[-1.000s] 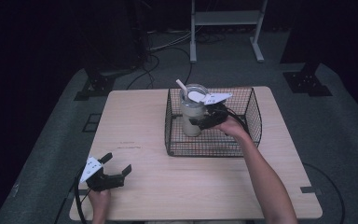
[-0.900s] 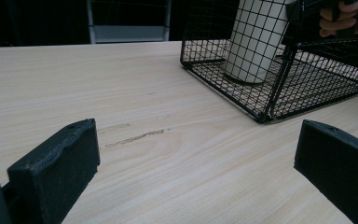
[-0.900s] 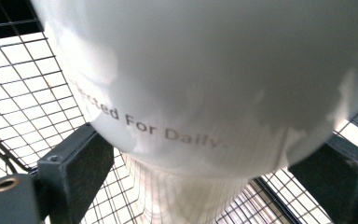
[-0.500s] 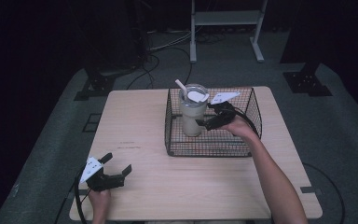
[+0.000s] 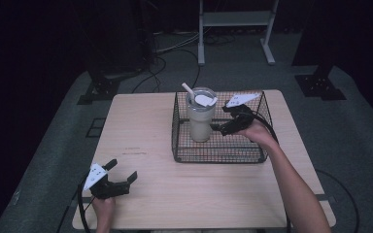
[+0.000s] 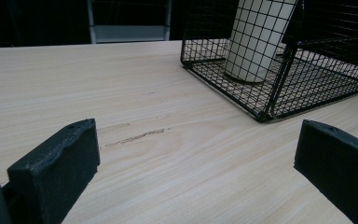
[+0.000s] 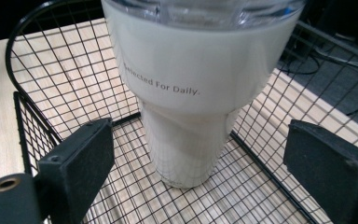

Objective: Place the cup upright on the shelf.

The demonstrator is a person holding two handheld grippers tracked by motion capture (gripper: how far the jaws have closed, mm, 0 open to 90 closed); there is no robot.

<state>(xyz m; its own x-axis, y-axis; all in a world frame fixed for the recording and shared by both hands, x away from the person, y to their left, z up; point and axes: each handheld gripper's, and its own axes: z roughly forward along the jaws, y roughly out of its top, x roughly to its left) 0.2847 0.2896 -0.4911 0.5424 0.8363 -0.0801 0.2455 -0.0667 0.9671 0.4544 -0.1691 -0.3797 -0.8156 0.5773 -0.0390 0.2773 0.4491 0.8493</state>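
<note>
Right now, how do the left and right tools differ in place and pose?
The left tool rests low at the table's near left corner, facing bare wood; the right tool reaches inside the wire basket, aimed at the cream tumbler. The left tool lies far from the tumbler; the right tool is close beside it, not touching. Both stand open and hold nothing.

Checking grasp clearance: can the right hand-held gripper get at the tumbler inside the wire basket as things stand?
Probably yes. The right hand-held gripper is already inside the wire basket, jaws open to either side of the upright tumbler with nothing between. The basket's open top leaves the way free.
</note>
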